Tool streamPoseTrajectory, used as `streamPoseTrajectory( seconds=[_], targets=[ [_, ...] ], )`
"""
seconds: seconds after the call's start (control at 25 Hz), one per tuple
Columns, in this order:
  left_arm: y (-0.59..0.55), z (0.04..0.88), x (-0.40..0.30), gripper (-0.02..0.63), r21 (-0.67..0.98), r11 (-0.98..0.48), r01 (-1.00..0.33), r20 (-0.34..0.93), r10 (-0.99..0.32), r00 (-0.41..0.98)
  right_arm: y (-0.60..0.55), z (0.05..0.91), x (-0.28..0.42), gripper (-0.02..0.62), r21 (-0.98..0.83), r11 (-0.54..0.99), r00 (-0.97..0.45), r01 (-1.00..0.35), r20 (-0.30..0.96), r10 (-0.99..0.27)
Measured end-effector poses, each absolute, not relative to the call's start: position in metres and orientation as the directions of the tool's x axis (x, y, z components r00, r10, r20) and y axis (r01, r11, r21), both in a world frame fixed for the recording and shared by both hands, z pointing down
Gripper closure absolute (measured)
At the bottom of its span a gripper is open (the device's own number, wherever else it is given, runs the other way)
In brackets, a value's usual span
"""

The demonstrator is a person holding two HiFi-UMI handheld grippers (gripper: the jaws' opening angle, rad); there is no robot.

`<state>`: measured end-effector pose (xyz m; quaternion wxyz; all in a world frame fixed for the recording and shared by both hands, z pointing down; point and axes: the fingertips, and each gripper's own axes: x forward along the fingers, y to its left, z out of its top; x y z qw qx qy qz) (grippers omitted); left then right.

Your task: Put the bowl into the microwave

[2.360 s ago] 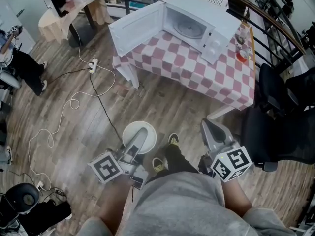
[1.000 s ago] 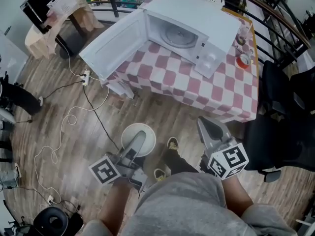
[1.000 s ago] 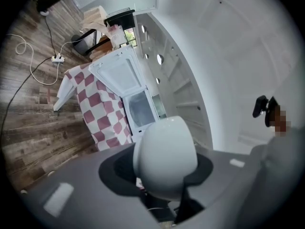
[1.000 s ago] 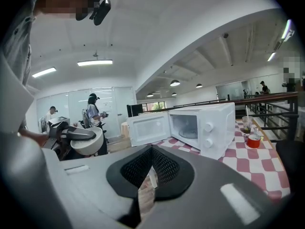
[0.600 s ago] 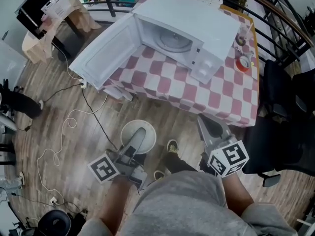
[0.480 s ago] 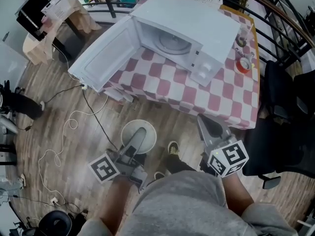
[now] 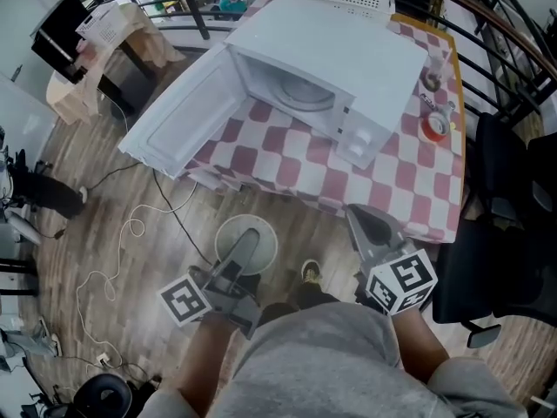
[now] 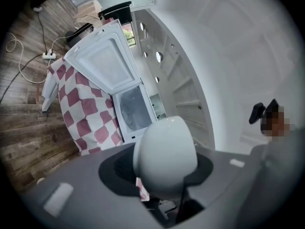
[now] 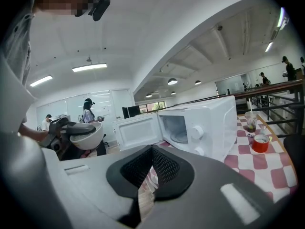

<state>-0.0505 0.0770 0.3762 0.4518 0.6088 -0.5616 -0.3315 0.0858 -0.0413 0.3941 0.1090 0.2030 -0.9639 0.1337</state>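
In the lower centre of the head view, the left gripper (image 7: 246, 246) is grasping the white bowl (image 7: 227, 236) by its rim. The open microwave (image 7: 324, 70) is lying ahead, upper centre, nearer this hand. The right gripper (image 7: 372, 226) is hanging clenched and empty.

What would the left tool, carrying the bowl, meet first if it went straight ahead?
Probably the microwave, at its open front; depth is unclear, so the edge of the table might come first.

table (image 7: 409, 181): checked cloth | on it: microwave (image 7: 348, 50), door open; red ring (image 7: 432, 127); cup (image 7: 431, 75)
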Motion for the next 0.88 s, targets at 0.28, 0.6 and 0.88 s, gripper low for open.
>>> streamPoseTrajectory(
  seconds=[0.28, 0.6, 0.88],
  targets=[
    [0.064, 0.372, -0.058, 0.413, 0.921, 0.032, -0.389, 0.091, -0.987, 0.136, -0.056, 0.393, 0.076, 0.597, -0.215, 0.888, -0.901, -0.407, 0.252, -0.353],
    [0.061, 0.371, -0.064, 0.413, 0.914, 0.047, -0.403, 0.098, -0.989, 0.108, -0.060, 0.387, 0.063, 0.597, -0.218, 0.902, -0.918, -0.373, 0.231, -0.324],
    [0.060, 0.368, -0.061, 0.413, 0.910, 0.041, -0.413, 0.088, -0.991, 0.097, -0.061, 0.388, 0.066, 0.597, -0.213, 0.905, -0.920, -0.368, 0.225, -0.321]
  ],
)
